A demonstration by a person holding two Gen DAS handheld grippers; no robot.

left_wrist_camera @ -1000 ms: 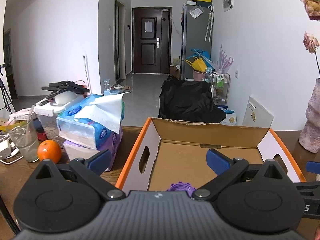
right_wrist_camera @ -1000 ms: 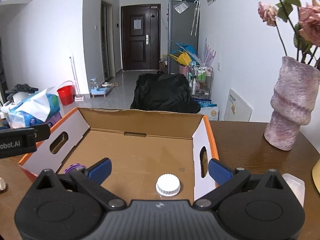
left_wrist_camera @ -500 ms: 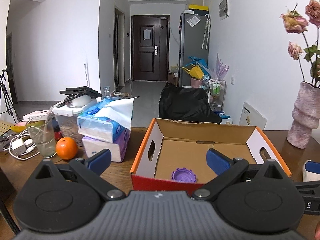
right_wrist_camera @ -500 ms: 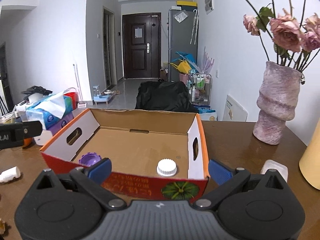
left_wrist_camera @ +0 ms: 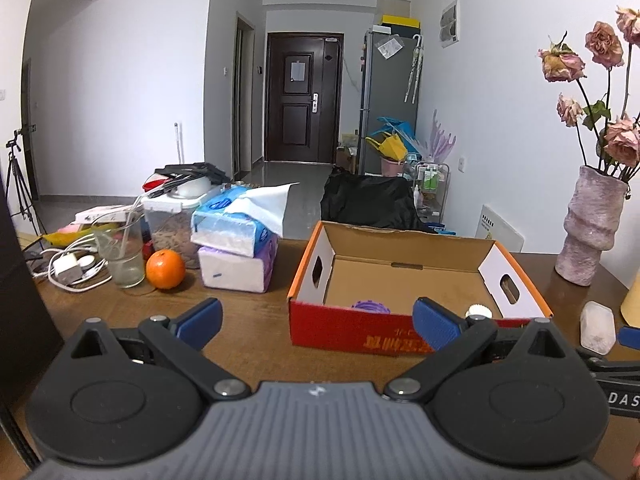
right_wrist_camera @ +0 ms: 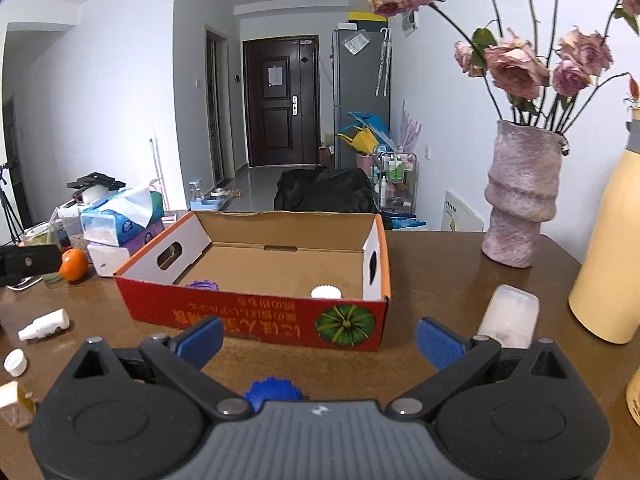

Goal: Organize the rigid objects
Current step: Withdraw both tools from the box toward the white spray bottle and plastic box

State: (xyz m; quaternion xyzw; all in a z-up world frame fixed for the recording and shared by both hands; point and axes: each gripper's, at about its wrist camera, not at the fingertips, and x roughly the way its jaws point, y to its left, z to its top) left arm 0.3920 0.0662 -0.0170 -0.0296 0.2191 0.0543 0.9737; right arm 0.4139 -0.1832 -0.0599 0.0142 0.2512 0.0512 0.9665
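From the left wrist view, the left gripper [left_wrist_camera: 316,320] is spread wide with nothing between its blue pads. Beyond it, on the brown table [left_wrist_camera: 248,332], the open cardboard box [left_wrist_camera: 404,338] stands with its red front wall hiding most of the purple cap [left_wrist_camera: 370,306] and the white cap [left_wrist_camera: 478,311] inside; only their top edges show. A frosted plastic case [left_wrist_camera: 598,326] lies to the box's right, touching nothing.

From the right wrist view, going left to right: a white cap [right_wrist_camera: 15,361] and a small white bottle [right_wrist_camera: 44,324] lie on the table well left of the box [right_wrist_camera: 256,320]. The right gripper [right_wrist_camera: 318,340] is also spread wide and empty. A blue cap [right_wrist_camera: 272,392] sits just under its body, half covered. The yellow bottle [right_wrist_camera: 608,264] is cut off at the right edge.

Compared with half a second ago, both grippers have pulled back from the box: its whole front wall now shows, the caps inside look smaller, and the blue cap has come into sight.
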